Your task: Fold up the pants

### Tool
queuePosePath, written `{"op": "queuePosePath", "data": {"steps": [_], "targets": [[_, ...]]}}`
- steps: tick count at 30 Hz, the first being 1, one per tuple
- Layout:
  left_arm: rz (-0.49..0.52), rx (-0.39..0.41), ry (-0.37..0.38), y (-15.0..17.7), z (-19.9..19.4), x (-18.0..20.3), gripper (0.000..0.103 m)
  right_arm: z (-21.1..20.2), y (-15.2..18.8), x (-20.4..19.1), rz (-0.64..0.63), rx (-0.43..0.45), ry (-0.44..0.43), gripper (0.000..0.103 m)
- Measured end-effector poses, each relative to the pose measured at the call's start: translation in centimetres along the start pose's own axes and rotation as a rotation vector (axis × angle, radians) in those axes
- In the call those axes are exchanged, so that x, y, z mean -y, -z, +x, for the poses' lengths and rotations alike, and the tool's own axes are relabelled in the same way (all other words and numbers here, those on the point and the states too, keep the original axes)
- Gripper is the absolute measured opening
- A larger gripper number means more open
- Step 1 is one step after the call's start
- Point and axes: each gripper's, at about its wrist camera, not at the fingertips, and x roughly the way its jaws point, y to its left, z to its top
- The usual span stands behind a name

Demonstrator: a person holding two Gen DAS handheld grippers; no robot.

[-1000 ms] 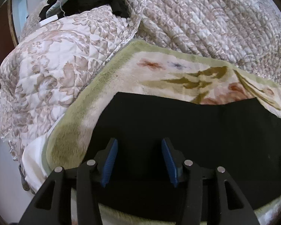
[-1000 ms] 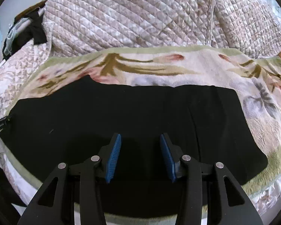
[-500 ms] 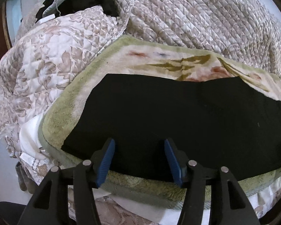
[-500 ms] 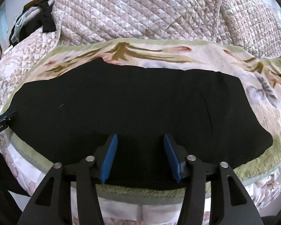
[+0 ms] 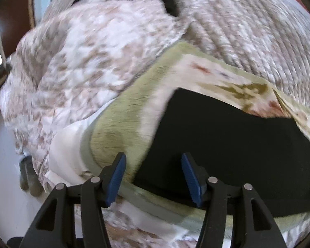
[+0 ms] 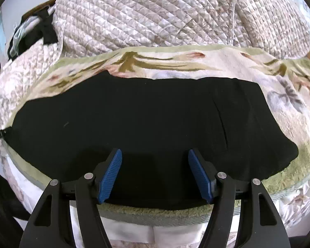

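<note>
1. Pants [image 6: 146,119] lie flat on the floral blanket [image 6: 196,66], spread for folding.
2. Left gripper [image 5: 154,176] hovers at their end, fingers released, empty.
3. Right gripper [image 6: 155,173] hovers mid-length, likewise released.

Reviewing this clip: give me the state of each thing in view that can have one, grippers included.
Left gripper: open, empty, over the pants' end.
Right gripper: open, empty, over the pants' near edge.
Black pants: lying flat on the blanket, ungripped.
Floral blanket: spread on the bed under the pants.
Quilt: bunched up behind the blanket.
</note>
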Motion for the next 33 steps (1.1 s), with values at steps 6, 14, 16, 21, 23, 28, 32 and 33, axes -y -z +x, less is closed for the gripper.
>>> {"op": "queuePosePath", "data": {"steps": [6,14,16,21,23,28,32,33], "targets": [[-0.012,0.0,0.099,-0.8,0.4,-0.7,0.059,-0.5,-0.5,-0.3,-0.011,0.025,0.021,0.067],[0.041,-0.018,0.117,-0.7,2.0,0.9,0.064,-0.6,-2.4,0.0,-0.008,0.058,0.002,0.067],[0.083,-0.01,0.092,-0.3,1.9,1.4,0.063,-0.5,-2.4,0.1,-0.002,0.059,-0.009,0.067],[0.135,0.003,0.091,0.1,1.7,2.2,0.044,0.0,-2.0,0.0,0.017,0.046,-0.044,0.067],[0.138,0.001,0.113,0.1,1.6,2.5,0.031,-0.2,-1.9,0.0,0.021,0.054,-0.049,0.067],[0.136,0.002,0.141,-0.1,1.3,3.3,0.009,-0.7,-2.0,0.6,0.056,0.072,-0.066,0.067],[0.083,-0.002,0.238,-0.9,0.1,3.5,0.007,-1.4,-2.1,1.2,0.085,0.091,-0.081,0.067],[0.08,0.001,0.263,-1.0,-0.3,3.9,0.007,-1.5,-2.1,1.3,0.092,0.096,-0.084,0.067]]}}
